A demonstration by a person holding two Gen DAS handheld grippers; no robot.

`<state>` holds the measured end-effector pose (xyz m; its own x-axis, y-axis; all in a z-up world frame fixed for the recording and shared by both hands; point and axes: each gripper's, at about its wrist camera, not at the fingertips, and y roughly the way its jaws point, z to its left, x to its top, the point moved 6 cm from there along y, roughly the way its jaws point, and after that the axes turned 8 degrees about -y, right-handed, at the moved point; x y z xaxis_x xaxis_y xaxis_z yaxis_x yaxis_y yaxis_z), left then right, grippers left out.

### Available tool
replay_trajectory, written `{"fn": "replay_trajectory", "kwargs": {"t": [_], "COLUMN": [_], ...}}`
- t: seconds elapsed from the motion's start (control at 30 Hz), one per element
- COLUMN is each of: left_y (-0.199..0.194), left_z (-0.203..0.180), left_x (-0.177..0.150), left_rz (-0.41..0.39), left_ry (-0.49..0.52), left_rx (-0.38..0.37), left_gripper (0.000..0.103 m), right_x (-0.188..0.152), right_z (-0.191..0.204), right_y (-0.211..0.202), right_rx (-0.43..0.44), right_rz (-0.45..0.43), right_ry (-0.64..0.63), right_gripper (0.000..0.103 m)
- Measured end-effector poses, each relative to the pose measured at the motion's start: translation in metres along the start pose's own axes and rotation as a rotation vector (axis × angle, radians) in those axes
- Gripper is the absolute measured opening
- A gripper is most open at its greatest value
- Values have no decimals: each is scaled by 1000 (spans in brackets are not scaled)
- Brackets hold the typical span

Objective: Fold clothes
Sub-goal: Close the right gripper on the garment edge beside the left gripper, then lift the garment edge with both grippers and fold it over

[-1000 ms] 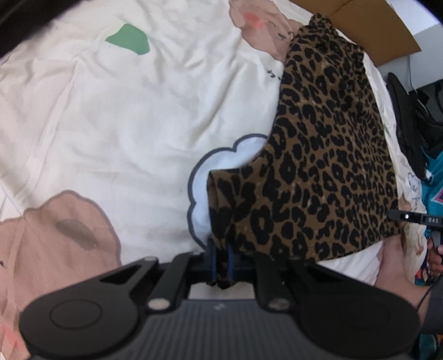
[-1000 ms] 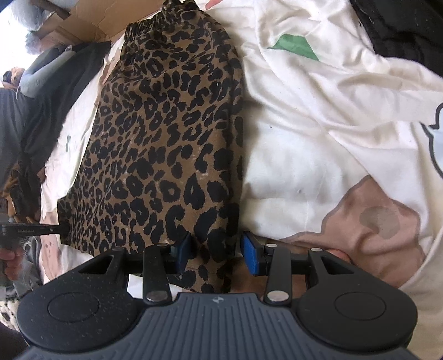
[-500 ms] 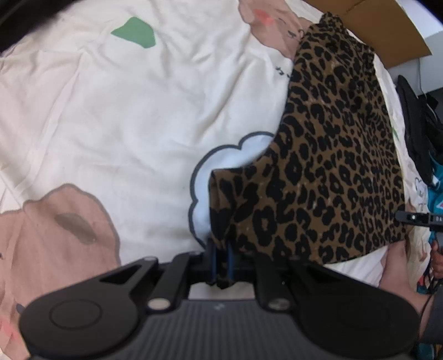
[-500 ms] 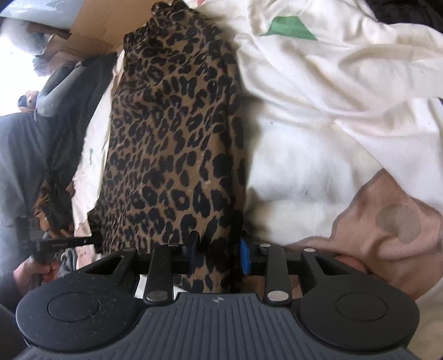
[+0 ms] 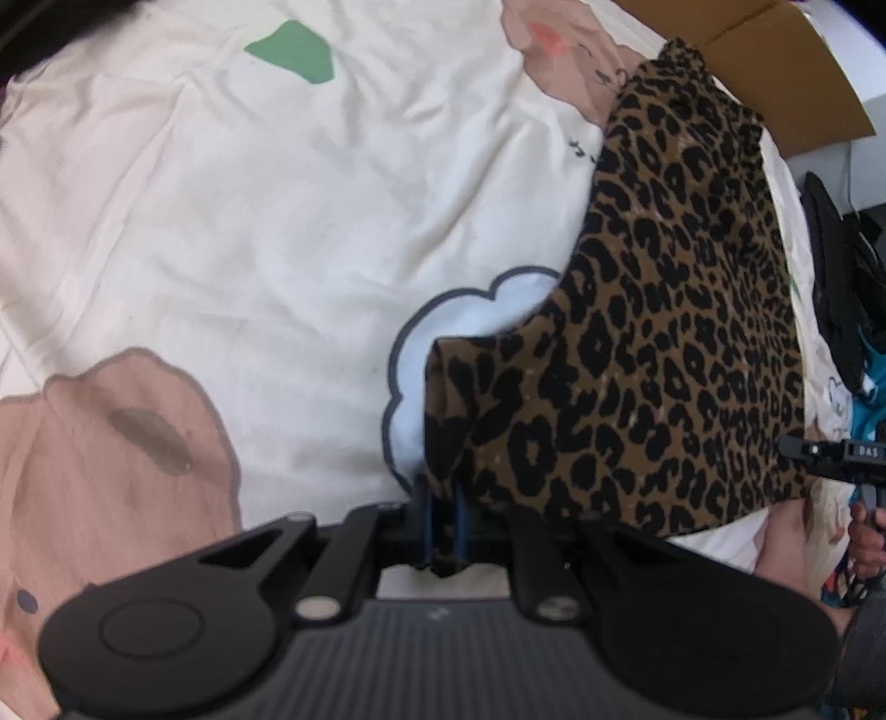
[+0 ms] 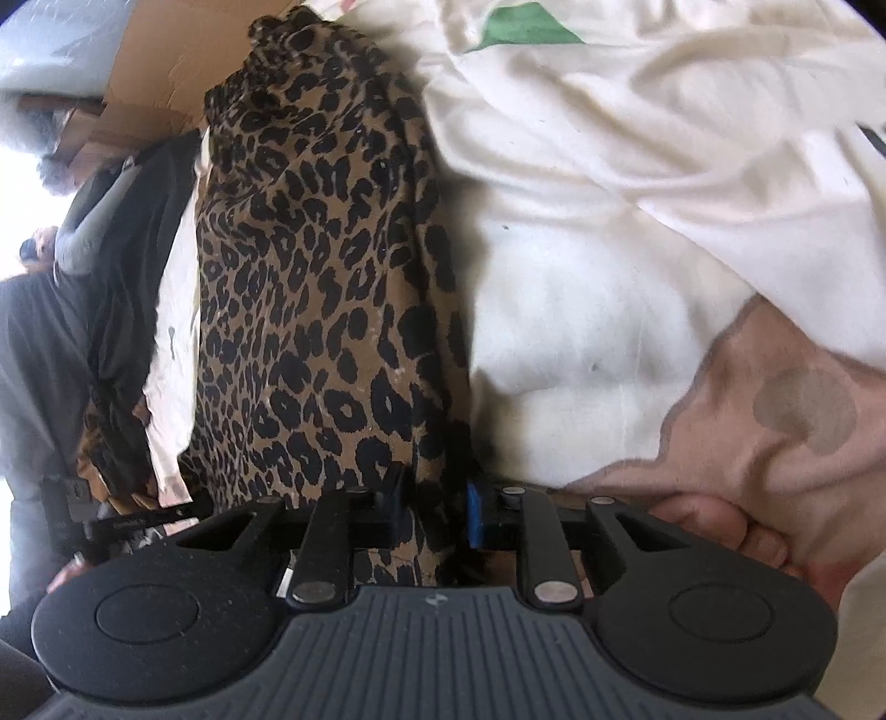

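- Your right gripper (image 6: 432,512) has sunk onto the near hem of the leopard-print garment (image 6: 321,288) since a second ago, and its jaws are closing, with the folded edge of cloth between the blue pads (image 6: 475,512). A sliver of gap still shows on the right pad's side, so I judge the pinch is not yet firm.
- Your left gripper (image 5: 441,523) has not shifted: its jaws are clamped together on the garment's other near corner (image 5: 443,399), just as before.
- That means both near corners are almost in hand, which by my reading sets you up to lift the hem and carry it toward the far end for a fold.
- Beyond the grippers, the garment lies flat along the bed sheet (image 5: 277,232), its gathered waistband (image 6: 288,27) at the far end.
- Past the waistband sits a cardboard box (image 5: 775,61); dark clothes (image 6: 138,232) are heaped beside the garment's outer edge.
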<state>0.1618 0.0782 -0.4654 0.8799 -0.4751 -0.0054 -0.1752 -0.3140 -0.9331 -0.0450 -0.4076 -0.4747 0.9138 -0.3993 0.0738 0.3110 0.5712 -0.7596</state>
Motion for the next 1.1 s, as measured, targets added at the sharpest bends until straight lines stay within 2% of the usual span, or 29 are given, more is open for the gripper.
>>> {"fn": "replay_trajectory", "kwargs": {"t": [0.13, 0.17, 0.2, 0.3, 0.47, 0.8, 1.1], "left_y": [0, -1, -1, -4, -21, -87, -116], "left_z": [0, 0, -1, -6, -14, -33, -57], "left_x": [1, 2, 2, 2, 0, -6, -25], "left_rz": [11, 14, 17, 21, 18, -57, -78], "left_ry": [-5, -8, -3, 15, 31, 75, 47], "left_rx": [7, 10, 16, 37, 25, -81, -149], "left_gripper": [9, 9, 9, 8, 8, 7, 7], "right_x": [-3, -2, -2, -1, -1, 9, 21], "right_z": [-1, -2, -1, 4, 18, 51, 80], "right_y": [2, 2, 2, -2, -15, -48, -81], "right_rx": [0, 0, -1, -17, -9, 25, 59], "right_rz": [3, 2, 3, -1, -29, -38, -26], "right_ry": [9, 11, 7, -30, -76, -226, -311], "right_gripper": [26, 20, 9, 3, 2, 2, 2]}}
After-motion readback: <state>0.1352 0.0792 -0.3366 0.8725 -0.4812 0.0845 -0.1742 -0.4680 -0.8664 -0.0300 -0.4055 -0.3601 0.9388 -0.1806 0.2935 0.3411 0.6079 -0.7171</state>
